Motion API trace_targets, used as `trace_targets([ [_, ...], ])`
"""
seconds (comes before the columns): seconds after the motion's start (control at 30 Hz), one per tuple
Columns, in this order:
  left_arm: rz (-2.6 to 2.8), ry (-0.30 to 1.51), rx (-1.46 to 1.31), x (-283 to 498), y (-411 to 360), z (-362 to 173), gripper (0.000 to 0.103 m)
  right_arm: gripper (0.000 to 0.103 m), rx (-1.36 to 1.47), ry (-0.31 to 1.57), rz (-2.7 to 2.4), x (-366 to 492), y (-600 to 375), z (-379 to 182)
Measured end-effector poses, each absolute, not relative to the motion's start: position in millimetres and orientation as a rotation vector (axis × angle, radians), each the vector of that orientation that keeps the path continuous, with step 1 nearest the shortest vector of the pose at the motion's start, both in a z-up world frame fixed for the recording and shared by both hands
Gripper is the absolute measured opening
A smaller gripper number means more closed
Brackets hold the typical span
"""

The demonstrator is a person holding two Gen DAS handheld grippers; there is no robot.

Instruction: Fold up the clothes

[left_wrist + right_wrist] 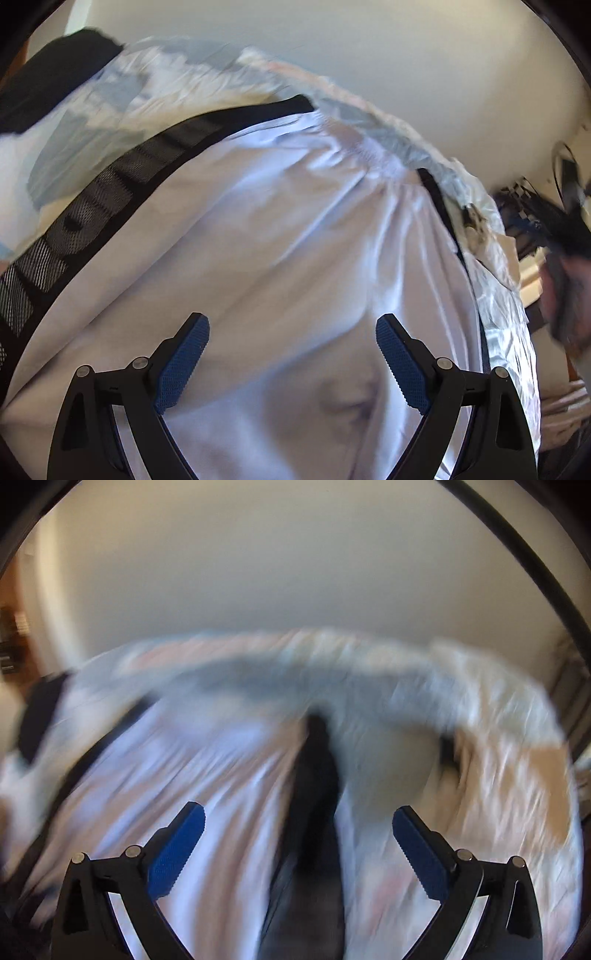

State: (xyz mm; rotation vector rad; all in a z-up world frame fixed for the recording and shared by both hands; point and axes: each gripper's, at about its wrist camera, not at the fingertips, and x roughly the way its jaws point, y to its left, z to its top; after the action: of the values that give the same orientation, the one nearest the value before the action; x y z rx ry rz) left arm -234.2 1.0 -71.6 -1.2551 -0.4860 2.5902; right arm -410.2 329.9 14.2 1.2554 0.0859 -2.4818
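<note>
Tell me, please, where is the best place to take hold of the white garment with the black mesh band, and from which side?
Probably the white garment is best pinched at its gathered edge, coming from above. The cloth bunches into ridges there, while under the open left gripper it lies flat and smooth.

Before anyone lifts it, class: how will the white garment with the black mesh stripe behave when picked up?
The white garment is probably floppy: it lies in soft creases gathered toward one point. It looks thin and light, so it should drape and sag. The black mesh stripe may be slightly firmer, though that's hard to tell.
</note>
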Motion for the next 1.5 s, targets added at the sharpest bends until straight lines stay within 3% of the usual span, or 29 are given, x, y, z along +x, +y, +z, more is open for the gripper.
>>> trace_targets([
  [0.23,2.557,-0.384,-1.269,-222.8,22.9,-64.7,0.092,0.101,1.680,-0.155,-2.185,-254.4,382.9,-47.1],
  [0.37,2.504,-0.408,-1.325,-217.7,25.1,-66.0,0.091,0.085,1.768,-0.118,-2.179,-204.5,392.9,-67.8],
  [0.57,2.548,-0.348,-1.351,-188.7,9.4,-31.8,0.091,0.084,1.803,-0.146,-2.251,-181.1,387.1,-76.0],
  [0.6,2.569,-0.323,-1.364,-179.6,2.0,-24.8,0.092,0.081,1.824,-0.132,-2.257,-180.6,385.5,-79.4],
  [0.63,2.593,-0.311,-1.384,-170.8,-7.2,-19.8,0.092,0.069,1.845,-0.125,-2.254,-179.6,384.4,-83.3],
  [0.7,2.644,-0.333,-1.403,-144.8,-39.9,-7.2,0.092,0.062,1.892,-0.157,-2.241,-177.7,386.2,-93.0],
  [0.83,2.731,-0.345,-1.477,-102.0,-100.0,-1.5,0.091,0.017,1.982,-0.291,-2.233,-178.6,403.6,-101.4],
  [0.97,2.720,-0.525,-1.595,-68.8,-149.4,-19.8,0.091,0.009,2.006,-0.462,-2.259,-174.8,434.4,-95.2],
  [1.1,2.727,-0.781,-1.632,-60.7,-174.3,-24.1,0.091,0.009,2.020,-0.439,-2.340,-172.1,453.3,-78.4],
  [1.23,2.808,-0.569,-1.639,-61.4,-157.7,-19.0,0.091,0.011,2.090,-0.394,-2.325,-176.0,456.9,-83.7],
  [1.3,2.826,-0.403,-1.700,-64.6,-145.6,-22.5,0.092,0.027,2.124,-0.338,-2.292,-177.8,451.2,-88.6],
  [1.33,2.818,-0.343,-1.716,-63.1,-140.8,-23.1,0.092,0.053,2.129,-0.300,-2.285,-177.6,447.5,-87.8],
  [1.37,2.793,-0.317,-1.716,-60.8,-137.8,-22.4,0.091,0.071,2.110,-0.285,-2.298,-176.0,445.6,-81.6],
  [1.5,2.535,-0.491,-1.588,-50.8,-123.2,-22.7,0.092,0.089,1.944,-0.351,-2.361,-162.6,434.6,-37.7],
])
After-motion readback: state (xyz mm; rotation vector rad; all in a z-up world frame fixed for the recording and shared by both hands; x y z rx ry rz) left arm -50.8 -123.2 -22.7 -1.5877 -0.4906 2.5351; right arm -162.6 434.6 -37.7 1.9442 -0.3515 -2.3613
